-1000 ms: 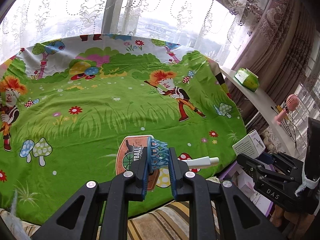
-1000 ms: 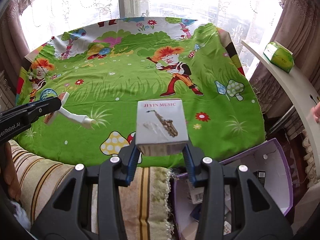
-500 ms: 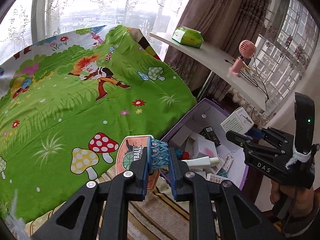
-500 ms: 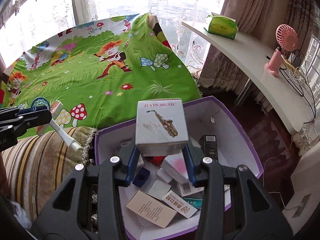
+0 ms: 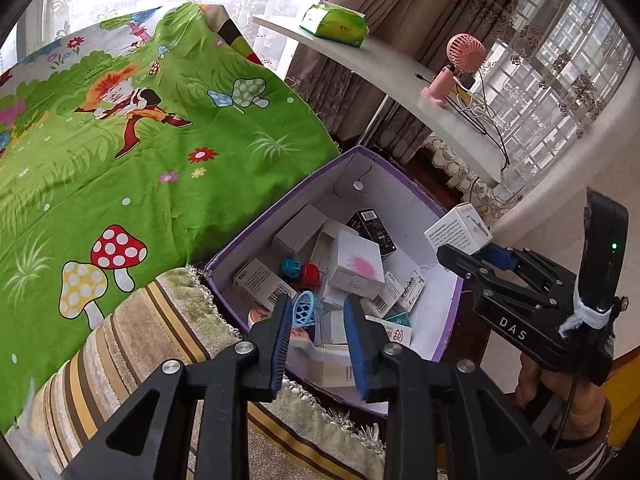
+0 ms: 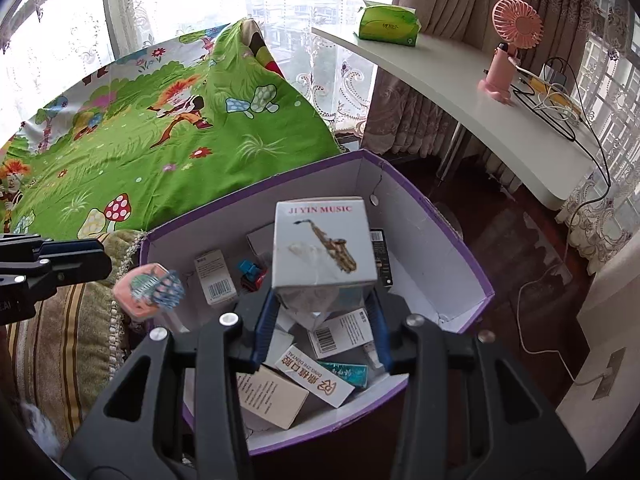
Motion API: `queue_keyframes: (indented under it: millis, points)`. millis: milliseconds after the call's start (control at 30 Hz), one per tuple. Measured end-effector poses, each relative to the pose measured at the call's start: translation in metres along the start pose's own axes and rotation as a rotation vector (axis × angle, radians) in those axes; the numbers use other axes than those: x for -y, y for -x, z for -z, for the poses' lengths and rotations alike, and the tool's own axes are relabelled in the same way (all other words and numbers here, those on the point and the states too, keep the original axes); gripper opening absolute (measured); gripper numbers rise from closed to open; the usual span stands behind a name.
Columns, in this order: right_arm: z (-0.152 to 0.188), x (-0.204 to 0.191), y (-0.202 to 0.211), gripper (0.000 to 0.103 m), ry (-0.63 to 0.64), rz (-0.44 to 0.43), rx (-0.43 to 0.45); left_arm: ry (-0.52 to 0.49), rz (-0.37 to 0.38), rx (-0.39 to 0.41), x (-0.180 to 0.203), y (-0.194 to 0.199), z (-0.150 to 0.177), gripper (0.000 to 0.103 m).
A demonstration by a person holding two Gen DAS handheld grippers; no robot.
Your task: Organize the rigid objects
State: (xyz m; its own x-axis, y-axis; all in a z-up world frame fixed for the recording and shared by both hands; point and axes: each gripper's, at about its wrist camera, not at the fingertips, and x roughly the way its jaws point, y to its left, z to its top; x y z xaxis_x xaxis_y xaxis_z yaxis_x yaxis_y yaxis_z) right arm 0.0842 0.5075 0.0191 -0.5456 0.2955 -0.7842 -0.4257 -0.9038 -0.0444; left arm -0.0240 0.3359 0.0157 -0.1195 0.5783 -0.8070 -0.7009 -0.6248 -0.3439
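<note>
A purple cardboard box stands on the floor beside the bed and holds several small cartons. My left gripper is open above its near edge. The toy basketball hoop, with blue net and orange backboard, is out of its grip and drops into the box, blurred in the right wrist view. My right gripper stands wide over the box. The white "JI YIN MUSIC" saxophone carton sits tilted between its fingers; I cannot tell whether they still press it.
A bed with a green cartoon sheet lies left, with a striped blanket at its edge. A white curved shelf at right carries a green tissue pack, a pink fan and cables.
Both grippers moved further over the box. My left gripper opened and let go of the hoop. My right gripper's fingers stand wider apart around the saxophone carton.
</note>
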Motion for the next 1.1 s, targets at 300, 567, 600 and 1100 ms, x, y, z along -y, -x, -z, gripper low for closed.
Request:
queue_keyframes:
  millis: [300, 567, 600, 1100]
  points:
    - [0.011, -0.004, 0.025, 0.092, -0.002, 0.06, 0.024, 0.2, 0.067, -0.056, -0.019, 0.001, 0.028, 0.065]
    - [0.035, 0.0, 0.047, 0.097, -0.035, 0.101, 0.01, 0.203, 0.068, -0.017, -0.015, 0.009, 0.041, 0.07]
    - [0.037, 0.0, 0.047, 0.097, -0.036, 0.102, 0.009, 0.196, 0.064, -0.022, -0.014, 0.008, 0.041, 0.071]
    - [0.041, 0.002, 0.036, 0.097, -0.077, 0.077, -0.008, 0.151, 0.081, -0.056, -0.006, -0.002, 0.038, 0.089]
